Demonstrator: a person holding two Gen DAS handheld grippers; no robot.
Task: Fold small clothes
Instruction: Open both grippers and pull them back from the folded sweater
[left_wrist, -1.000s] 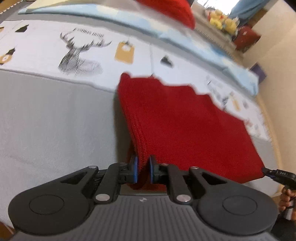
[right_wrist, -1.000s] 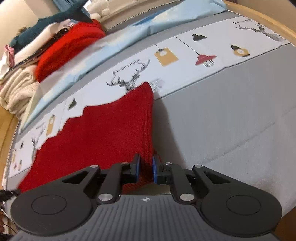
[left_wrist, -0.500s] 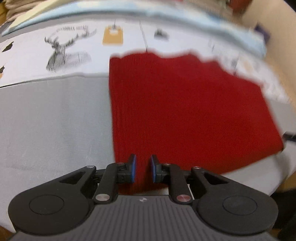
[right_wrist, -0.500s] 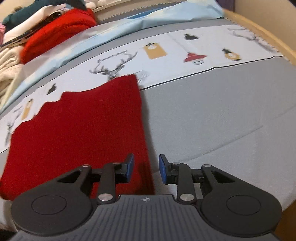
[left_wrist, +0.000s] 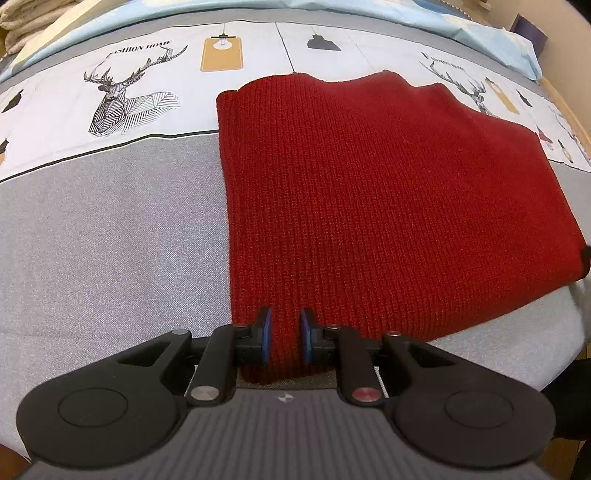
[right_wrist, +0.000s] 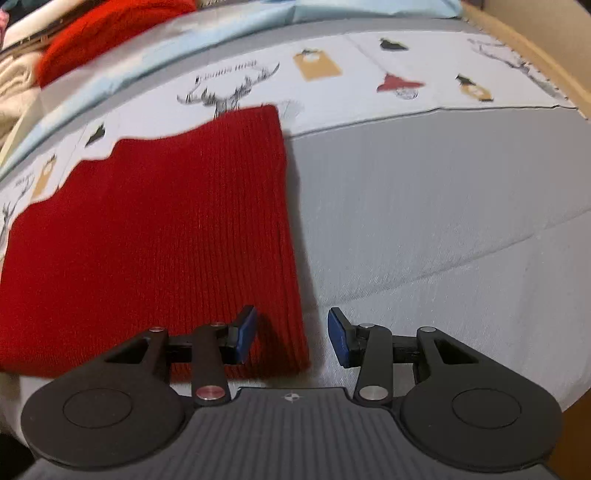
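The red knit garment (left_wrist: 388, 206) lies flat on the bed cover (left_wrist: 110, 236), spread mostly over the grey part with its far edge reaching onto the white band printed with deer and lamps. It looks already folded at least once, since its left side is a thick doubled edge and the outline is a tidy rectangle apart from the wavy far edge. Laid flat and squared like this, it is judged ready either for 1 more fold or for being set aside. The 2 grippers sit at the 2 near corners, probably because those corners give control of the whole near edge. The left gripper (left_wrist: 283, 341) is at the near left corner with its blue pads (left_wrist: 266, 339) parted by a narrow gap; the cloth passes between them, but the pads do not look pressed onto it, so the hold appears slack or just let go. The right gripper (right_wrist: 291, 336) is at the near right corner with its jaws spread wide, the left pad over the red knit and the right pad over bare grey cover, gripping nothing. At the far left of the right wrist view, a stack of other textiles (right_wrist: 74, 48) sits blurred at the head of the bed.
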